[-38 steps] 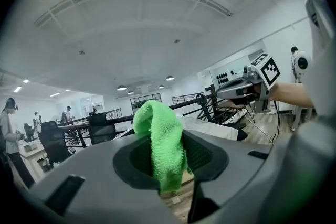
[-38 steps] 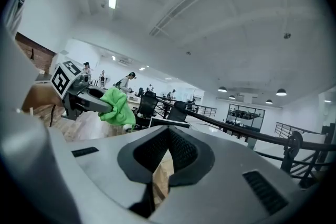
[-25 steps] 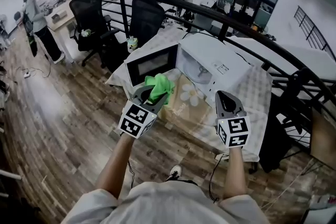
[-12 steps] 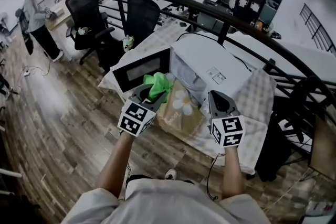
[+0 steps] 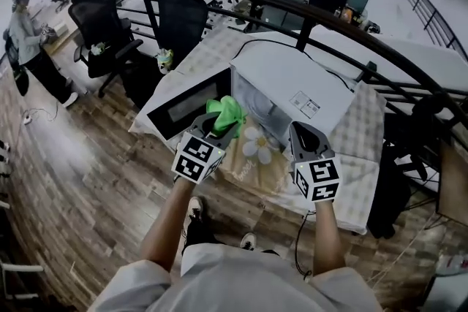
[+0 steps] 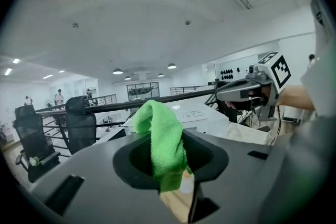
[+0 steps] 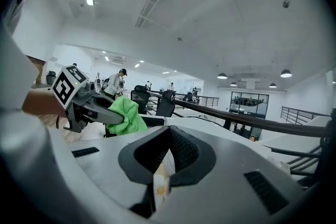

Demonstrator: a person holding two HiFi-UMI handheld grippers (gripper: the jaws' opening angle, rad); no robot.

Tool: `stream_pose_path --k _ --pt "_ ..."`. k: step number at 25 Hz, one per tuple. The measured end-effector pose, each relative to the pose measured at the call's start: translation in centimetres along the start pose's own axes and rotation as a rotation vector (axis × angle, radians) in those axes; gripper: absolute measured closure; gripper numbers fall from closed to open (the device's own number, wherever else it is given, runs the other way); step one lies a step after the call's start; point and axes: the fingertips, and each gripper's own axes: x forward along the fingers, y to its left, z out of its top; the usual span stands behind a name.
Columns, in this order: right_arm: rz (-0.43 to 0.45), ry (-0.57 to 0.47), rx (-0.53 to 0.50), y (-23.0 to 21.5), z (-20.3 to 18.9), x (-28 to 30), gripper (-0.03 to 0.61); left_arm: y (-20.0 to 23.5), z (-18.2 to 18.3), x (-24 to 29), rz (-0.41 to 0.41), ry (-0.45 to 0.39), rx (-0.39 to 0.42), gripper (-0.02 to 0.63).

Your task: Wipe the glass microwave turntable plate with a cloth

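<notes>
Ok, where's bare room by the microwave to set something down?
Bare tablecloth right of the microwave, to the table's edge. The flower-print strip before its opening is free, but the left gripper with the green cloth and the right gripper hover there. The open door crowds the left.

The head camera looks steeply down from above on the left gripper [image 5: 219, 126], the right gripper [image 5: 303, 131] and the microwave [image 5: 292, 84] just beyond their jaws. Each gripper camera sits close behind its own jaws, facing forward and tilted up toward the ceiling [image 6: 157, 18]; each catches the other gripper out to the side of its jaws; all three views share the microwave ahead of the jaws.
</notes>
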Motion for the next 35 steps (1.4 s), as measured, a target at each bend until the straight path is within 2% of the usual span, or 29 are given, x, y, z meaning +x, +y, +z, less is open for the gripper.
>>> stream_pose_path --k 3,7,12,16,19,24,28,32,35 --pt "-0.065 0.005 0.028 -0.3 -0.8 1.9 0.574 1.5 -1.3 2.2 -0.062 -0.003 0.019 0.479" --pt "-0.153 0.0 0.101 -0.4 -1.3 4.3 0.574 4.3 -4.3 4.9 -0.127 0.035 0.029 0.479" --pt "-0.313 0.067 0.059 0.6 -1.4 5.5 0.566 6.9 -5.2 7.3 -0.23 0.045 0.024 0.479" --pt "-0.36 0.117 0.096 1.0 -3.7 6.7 0.566 8.3 -7.5 11.3 -0.235 0.074 -0.005 0.479" --pt "-0.372 0.155 0.119 1.1 -5.8 7.0 0.565 8.0 -9.4 14.4 -0.239 0.086 -0.02 0.479" --pt "-0.353 0.183 0.171 0.0 -9.7 8.4 0.565 6.9 -11.8 21.1 -0.254 0.095 0.031 0.479" --pt "-0.349 0.191 0.186 -0.9 -12.5 8.8 0.565 6.8 -13.7 25.3 -0.222 0.112 0.051 0.479" --pt "-0.346 0.212 0.187 -1.2 -14.6 8.9 0.565 6.3 -15.6 27.2 -0.207 0.169 0.028 0.479" --pt "-0.344 0.226 0.175 -1.2 -15.3 8.7 0.565 4.5 -16.5 27.7 -0.221 0.189 0.053 0.479"
